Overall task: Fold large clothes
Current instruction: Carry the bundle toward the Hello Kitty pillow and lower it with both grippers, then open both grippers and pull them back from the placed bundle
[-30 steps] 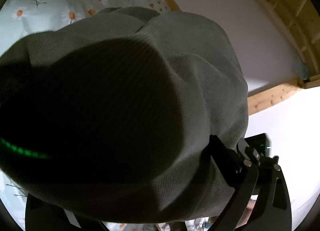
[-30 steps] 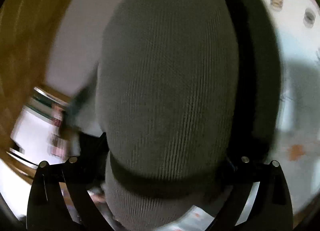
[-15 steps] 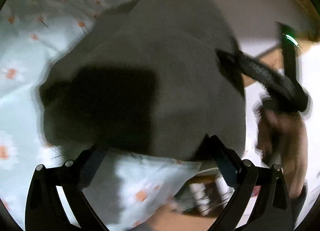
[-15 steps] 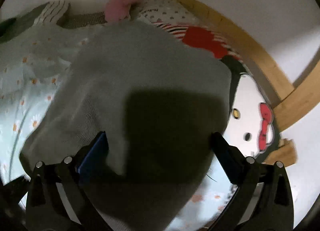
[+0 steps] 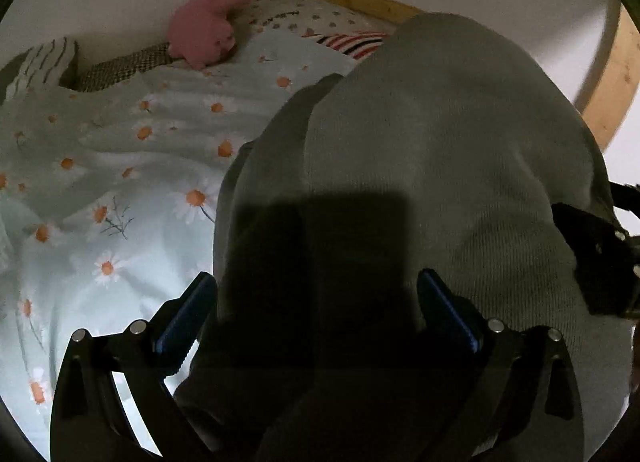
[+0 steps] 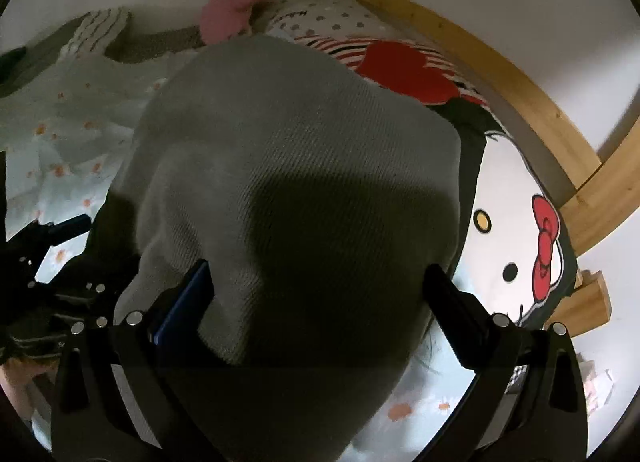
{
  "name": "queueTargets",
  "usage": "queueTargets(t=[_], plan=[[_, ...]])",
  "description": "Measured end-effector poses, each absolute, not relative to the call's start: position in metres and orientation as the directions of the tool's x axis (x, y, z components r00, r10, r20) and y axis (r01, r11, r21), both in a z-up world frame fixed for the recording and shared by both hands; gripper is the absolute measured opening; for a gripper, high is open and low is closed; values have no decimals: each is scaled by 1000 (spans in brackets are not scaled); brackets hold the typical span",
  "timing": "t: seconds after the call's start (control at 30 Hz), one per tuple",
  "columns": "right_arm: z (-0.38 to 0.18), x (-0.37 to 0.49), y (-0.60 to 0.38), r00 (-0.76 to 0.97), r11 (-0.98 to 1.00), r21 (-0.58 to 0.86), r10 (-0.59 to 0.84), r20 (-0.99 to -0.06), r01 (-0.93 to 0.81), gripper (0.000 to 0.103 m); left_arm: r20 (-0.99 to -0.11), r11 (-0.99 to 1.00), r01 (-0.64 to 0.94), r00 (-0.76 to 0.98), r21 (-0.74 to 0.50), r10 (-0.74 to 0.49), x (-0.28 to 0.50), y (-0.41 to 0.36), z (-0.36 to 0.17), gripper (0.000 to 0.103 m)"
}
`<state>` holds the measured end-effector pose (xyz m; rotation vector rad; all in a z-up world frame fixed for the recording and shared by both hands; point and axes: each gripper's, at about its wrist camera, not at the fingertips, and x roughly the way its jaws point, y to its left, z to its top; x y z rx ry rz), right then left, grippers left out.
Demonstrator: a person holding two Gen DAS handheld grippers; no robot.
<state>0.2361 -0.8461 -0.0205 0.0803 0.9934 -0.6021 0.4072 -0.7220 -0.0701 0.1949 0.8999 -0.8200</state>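
Lowered since the blurred earlier frame, the grey knit garment (image 5: 420, 166) is now draped in ribbed folds over the daisy bedsheet (image 5: 120, 182). Both the left gripper (image 5: 316, 302) and right gripper (image 6: 316, 294) are spread wide, fabric bunched between their jaws; actual grip cannot be told.

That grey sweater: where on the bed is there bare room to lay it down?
The daisy-print duvet left of the grey sweater lies open, up to the pink plush toy. Crowded on the right: the Hello Kitty cushion against the wooden bed frame.
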Motion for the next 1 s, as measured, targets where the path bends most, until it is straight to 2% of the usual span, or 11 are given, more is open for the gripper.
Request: queueTargets(t=[0.17,0.37,0.47,0.6,0.8,0.9,1.0], plan=[[-24,246,-854,400,833,-185,-431,-809,522,101,-782,681,693,279,-237,-557,432,-704,-63,99],[-3,214,-817,508,811,-165,-495,-705,561,101,-772,700,664,290,-263,-565,443,-682,-51,99],[11,196,-793,461,750,-194,-566,-683,632,100,-731,687,683,334,-247,-595,421,-659,-28,98],[28,174,-763,495,756,-143,-546,-676,639,100,-678,692,693,411,-201,-609,390,-626,2,99],[52,128,-707,521,759,-75,-511,-684,647,100,-655,690,710,457,-138,-602,340,-577,28,99],[59,102,-677,532,763,-60,-502,-682,644,100,-663,719,689,496,-93,-561,308,-549,35,99],[63,76,-648,522,759,-53,-496,-694,649,100,-679,710,692,460,-129,-572,281,-519,44,99]])
